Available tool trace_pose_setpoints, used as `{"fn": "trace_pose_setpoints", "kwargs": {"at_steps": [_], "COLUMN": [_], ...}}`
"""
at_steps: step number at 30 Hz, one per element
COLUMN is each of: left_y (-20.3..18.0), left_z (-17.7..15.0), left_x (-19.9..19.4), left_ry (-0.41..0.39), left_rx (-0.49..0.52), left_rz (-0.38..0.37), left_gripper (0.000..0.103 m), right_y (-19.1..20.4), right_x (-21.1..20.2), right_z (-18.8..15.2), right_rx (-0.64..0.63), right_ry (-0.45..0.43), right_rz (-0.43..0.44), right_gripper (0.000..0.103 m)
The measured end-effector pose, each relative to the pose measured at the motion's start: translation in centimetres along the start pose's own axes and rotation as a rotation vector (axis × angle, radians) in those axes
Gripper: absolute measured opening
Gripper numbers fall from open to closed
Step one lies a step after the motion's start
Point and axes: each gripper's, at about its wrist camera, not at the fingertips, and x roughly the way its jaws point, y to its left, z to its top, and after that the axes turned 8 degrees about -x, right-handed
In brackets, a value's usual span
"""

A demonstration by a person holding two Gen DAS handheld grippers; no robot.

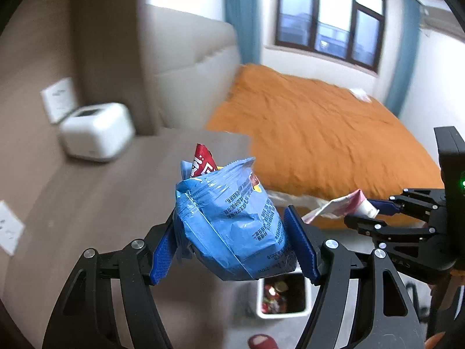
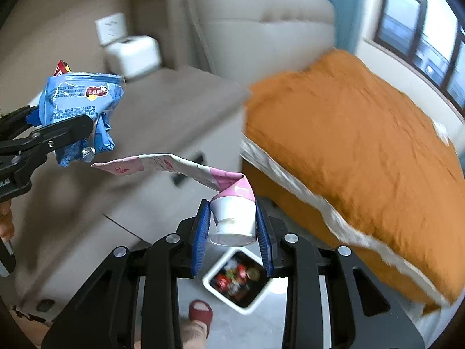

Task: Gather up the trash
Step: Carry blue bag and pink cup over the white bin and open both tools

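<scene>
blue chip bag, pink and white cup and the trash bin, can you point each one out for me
blue chip bag (image 1: pixel 232 221): left wrist view, on its crumpled printed face.
pink and white cup (image 2: pixel 234 218): right wrist view, on its white side wall.
trash bin (image 2: pixel 210 276): right wrist view, on its white rim at the near left corner.

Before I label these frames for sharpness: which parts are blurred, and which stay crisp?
Left wrist view: the blue chip bag in the left gripper is crisp; the orange bedspread and white box smear. Right wrist view: the white cup is sharp; the trash bin and bed blur; the window glares.
</scene>
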Motion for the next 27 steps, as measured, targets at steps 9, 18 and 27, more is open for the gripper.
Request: {"fn": "trace_pose_setpoints", "kwargs": {"at_steps": [9, 18, 27], "left_y": [-6.5, -8.4, -8.5], "left_z": [-3.6, -10.4, -20.3], "left_x": [7.0, 19.8, 31.5], "left_ry": [0.138, 0.367, 0.524], "left_rx": [0.093, 0.103, 0.084], "left_rz": [-0.108, -0.161, -0.206], "left_gripper": [0.068, 0.068, 0.068], "right_y": [-3.4, -4.2, -2.1], "right_x": [4.4, 14.7, 25.3], "right_z": [-7.1, -14.9, -21.5], "right_rx": [0.059, 0.111, 0.070], "right_ry": [0.135, 0.255, 0.339], "right_rz": [-0.038, 0.042, 0.101], "right_gripper": [0.033, 0.033, 0.033]}}
